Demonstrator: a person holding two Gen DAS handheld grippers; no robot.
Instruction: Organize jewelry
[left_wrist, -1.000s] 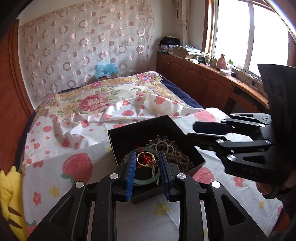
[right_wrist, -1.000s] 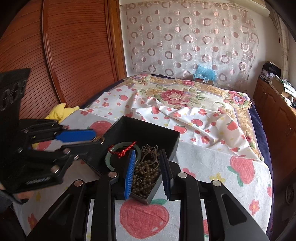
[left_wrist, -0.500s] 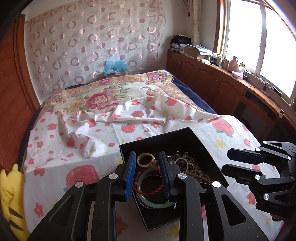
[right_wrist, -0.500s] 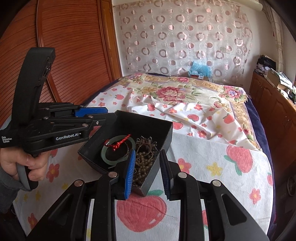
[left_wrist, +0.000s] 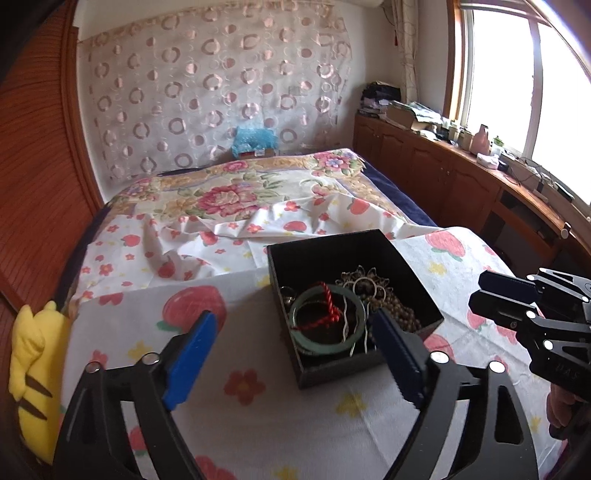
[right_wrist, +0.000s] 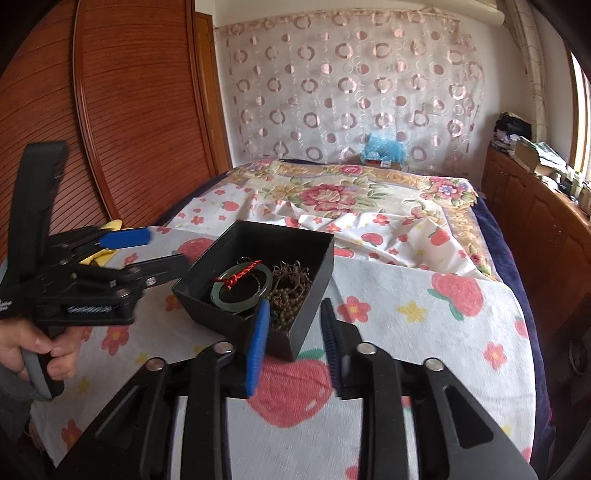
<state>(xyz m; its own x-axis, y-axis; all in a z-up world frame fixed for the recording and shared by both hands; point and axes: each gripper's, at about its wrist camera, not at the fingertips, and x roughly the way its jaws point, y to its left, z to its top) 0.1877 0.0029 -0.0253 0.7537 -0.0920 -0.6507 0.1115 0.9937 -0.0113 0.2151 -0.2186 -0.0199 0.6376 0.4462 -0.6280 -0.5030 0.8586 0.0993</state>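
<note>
One black square box (left_wrist: 354, 291) of jewelry sits on the fruit-print bed sheet (left_wrist: 258, 417).
Inside lie one green bangle (left_wrist: 327, 325) and brown beads (right_wrist: 288, 295). A yellow plush toy (left_wrist: 31, 365) is nearby. The left gripper (left_wrist: 295, 354) is spread wide; the right gripper (right_wrist: 293, 343) is narrower, holding nothing.

Your bed (left_wrist: 258, 424) carries everything here. A white sheet (right_wrist: 424, 332) printed with strawberries and small flowers covers its near part, rumpled toward the middle. Beyond that lies a floral quilt (left_wrist: 236, 192) with large pink blooms. You have a black open box (left_wrist: 410, 273) sitting directly on the sheet. A yellow plush toy (left_wrist: 33, 362) rests at the bed's left edge.
</note>
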